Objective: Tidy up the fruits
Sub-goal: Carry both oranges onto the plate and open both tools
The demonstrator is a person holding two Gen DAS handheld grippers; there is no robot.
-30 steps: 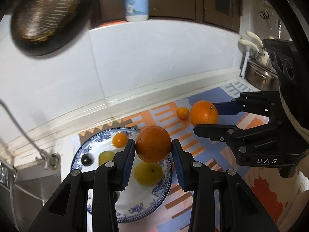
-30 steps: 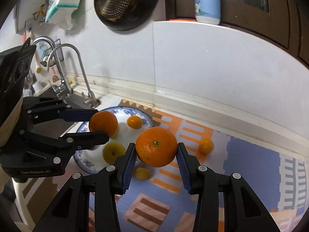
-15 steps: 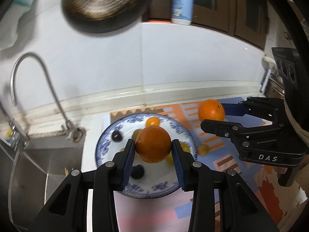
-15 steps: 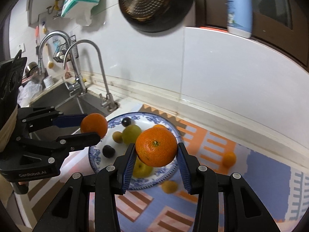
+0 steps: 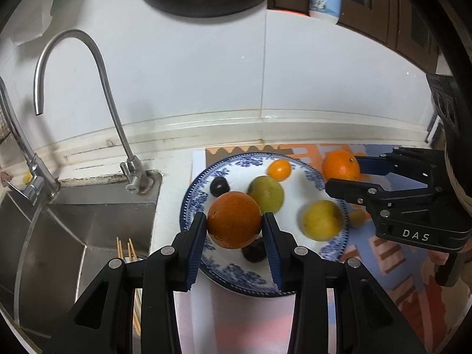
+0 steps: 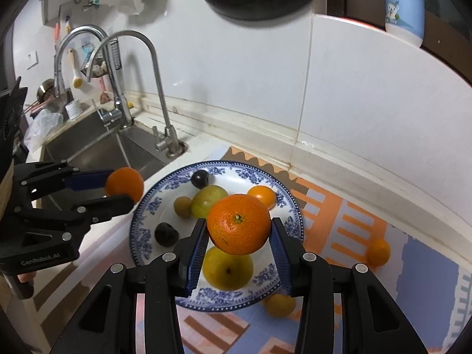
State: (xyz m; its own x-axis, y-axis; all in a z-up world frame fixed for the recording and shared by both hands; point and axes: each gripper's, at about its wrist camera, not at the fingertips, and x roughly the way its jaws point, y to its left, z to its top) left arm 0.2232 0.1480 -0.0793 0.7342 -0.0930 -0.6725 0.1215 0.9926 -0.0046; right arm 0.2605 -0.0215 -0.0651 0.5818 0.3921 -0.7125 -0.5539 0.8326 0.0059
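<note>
We see the steel sink [image 6: 97, 150] sunk into the left end of the tabletop [image 5: 174, 177], with a curved chrome tap [image 5: 88, 88] rising at its back corner, and a flat mat [image 6: 354, 230] patterned in orange, blue and pink covering the tabletop to the right. On the mat's left end, close to the sink edge, sits a round, glossy white plate [image 6: 147, 206] with a blue floral rim. Our left hand-held gripper [image 5: 234, 221] is clenched on a large round orange [image 5: 234, 219] with dull, pebbled skin, held in the air over the near left part of the plate. Our right hand-held gripper [image 6: 238, 227] grips a second orange [image 6: 238, 224] of the same kind, brighter and stem end up, above the plate's near right part. Lying on the plate we see a smooth yellow fruit [image 6: 228, 268] near its front rim, a greenish round fruit [image 6: 208, 200] at the centre, two dark, plum-like fruits [image 6: 166, 234], a small tan fruit [image 6: 183, 205] and a small shiny orange fruit [image 6: 261, 196] toward the back rim. On the mat, off the plate, rest two small round fruits: a yellow-orange one [image 6: 278, 305] just beside the front rim and an orange one [image 6: 378, 252] well apart toward the right.
</note>
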